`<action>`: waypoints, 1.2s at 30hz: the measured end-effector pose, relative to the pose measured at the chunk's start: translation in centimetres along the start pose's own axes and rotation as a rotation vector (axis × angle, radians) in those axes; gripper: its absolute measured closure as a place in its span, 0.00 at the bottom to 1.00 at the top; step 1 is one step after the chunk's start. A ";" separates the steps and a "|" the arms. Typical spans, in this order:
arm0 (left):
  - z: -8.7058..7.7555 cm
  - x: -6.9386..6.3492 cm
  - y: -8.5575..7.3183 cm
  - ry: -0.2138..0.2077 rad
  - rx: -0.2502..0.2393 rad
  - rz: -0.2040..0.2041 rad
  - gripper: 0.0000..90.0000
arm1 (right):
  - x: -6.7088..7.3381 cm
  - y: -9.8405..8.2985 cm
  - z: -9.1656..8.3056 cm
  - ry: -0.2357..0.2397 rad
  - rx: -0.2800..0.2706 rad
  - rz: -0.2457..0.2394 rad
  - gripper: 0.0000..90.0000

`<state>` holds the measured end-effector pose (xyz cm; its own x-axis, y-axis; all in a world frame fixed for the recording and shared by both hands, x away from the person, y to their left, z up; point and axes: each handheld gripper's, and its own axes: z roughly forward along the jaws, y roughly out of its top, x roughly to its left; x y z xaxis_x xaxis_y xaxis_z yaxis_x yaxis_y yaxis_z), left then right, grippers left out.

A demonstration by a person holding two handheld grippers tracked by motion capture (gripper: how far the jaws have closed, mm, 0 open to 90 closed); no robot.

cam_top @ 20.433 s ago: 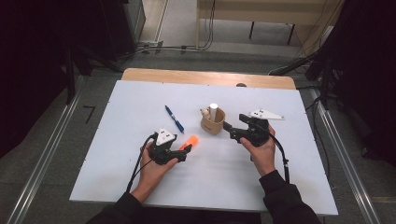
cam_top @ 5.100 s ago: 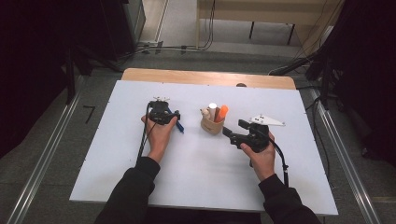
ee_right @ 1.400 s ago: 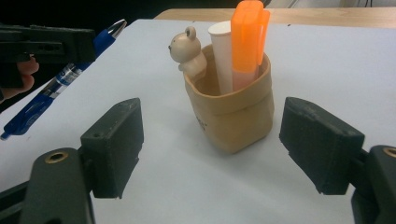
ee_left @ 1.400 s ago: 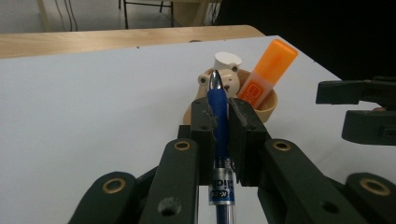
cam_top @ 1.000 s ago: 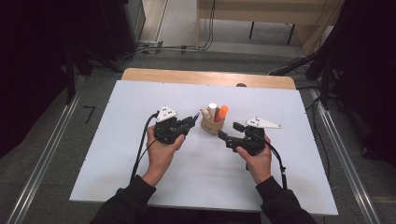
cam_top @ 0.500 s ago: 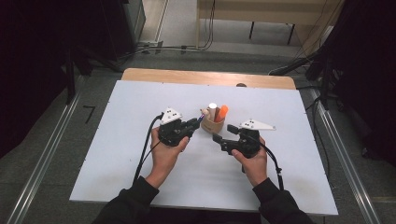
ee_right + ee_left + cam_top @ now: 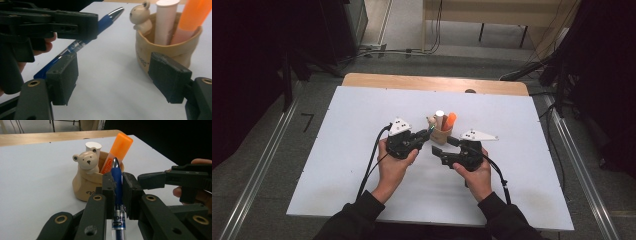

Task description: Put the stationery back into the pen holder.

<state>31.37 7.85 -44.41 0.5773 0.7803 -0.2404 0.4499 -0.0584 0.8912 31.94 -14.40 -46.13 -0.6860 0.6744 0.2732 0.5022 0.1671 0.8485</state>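
Pen (image 7: pixel 117 182) clamped tight in my left gripper (image 7: pixel 117 192), tip just beside the bear holder (image 7: pixel 87 183) mid-bench where highlighter (image 7: pixel 117 151) and white tube (image 7: pixel 93 146) already stand, right gripper (image 7: pixel 112 75) open, empty; drop-in remains.

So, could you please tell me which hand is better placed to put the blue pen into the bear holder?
Left: its claw already grips the blue pen just before the bear holder.

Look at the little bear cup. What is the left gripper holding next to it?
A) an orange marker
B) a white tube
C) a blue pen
C: the left gripper is clamped on the blue pen, just short of the bear cup.
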 end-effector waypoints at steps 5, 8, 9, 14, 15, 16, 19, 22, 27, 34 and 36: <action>0.2 -0.1 -0.2 -0.005 0.007 -0.001 0.90 | 0.5 -0.1 0.5 0.031 0.007 0.005 0.27; 0.2 -0.2 -0.2 -0.009 0.005 0.000 0.90 | 0.8 -0.2 0.8 0.043 0.012 0.000 0.29; 0.3 -0.3 -0.3 -0.011 0.005 -0.002 0.90 | 0.9 -0.2 0.9 0.046 0.014 0.000 0.29; 0.4 -0.6 -0.4 -0.015 0.008 0.003 0.90 | 1.3 -0.3 1.3 0.065 0.022 -0.001 0.30; 0.4 -0.6 -0.4 -0.017 0.008 0.006 0.90 | 1.3 -0.3 1.4 0.067 0.024 -0.001 0.30; 0.5 -0.7 -0.4 -0.018 0.007 0.004 0.90 | 1.4 -0.3 1.5 0.069 0.026 -0.002 0.30; 0.5 -0.7 -0.5 -0.016 0.011 0.006 0.90 | 1.6 -0.4 1.7 0.075 0.033 -0.001 0.31; 0.7 -0.9 -0.7 -0.019 0.010 0.008 0.90 | 1.7 -0.4 1.8 0.084 0.033 0.000 0.32; 0.8 -1.3 -0.9 -0.028 0.011 0.013 0.90 | 1.8 -0.5 2.2 0.098 0.038 0.003 0.33; 0.6 -1.5 -0.8 -0.037 -0.006 0.009 0.90 | 1.8 -0.6 2.3 0.141 0.049 0.003 0.47; 0.5 -1.4 -0.7 -0.035 -0.014 0.004 0.90 | 1.8 -0.6 2.3 0.154 0.051 0.002 0.54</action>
<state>30.58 6.45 -44.89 0.6029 0.7575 -0.2502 0.4383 -0.0525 0.8973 31.62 -11.64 -47.22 -0.7558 0.5569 0.3444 0.5267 0.2046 0.8250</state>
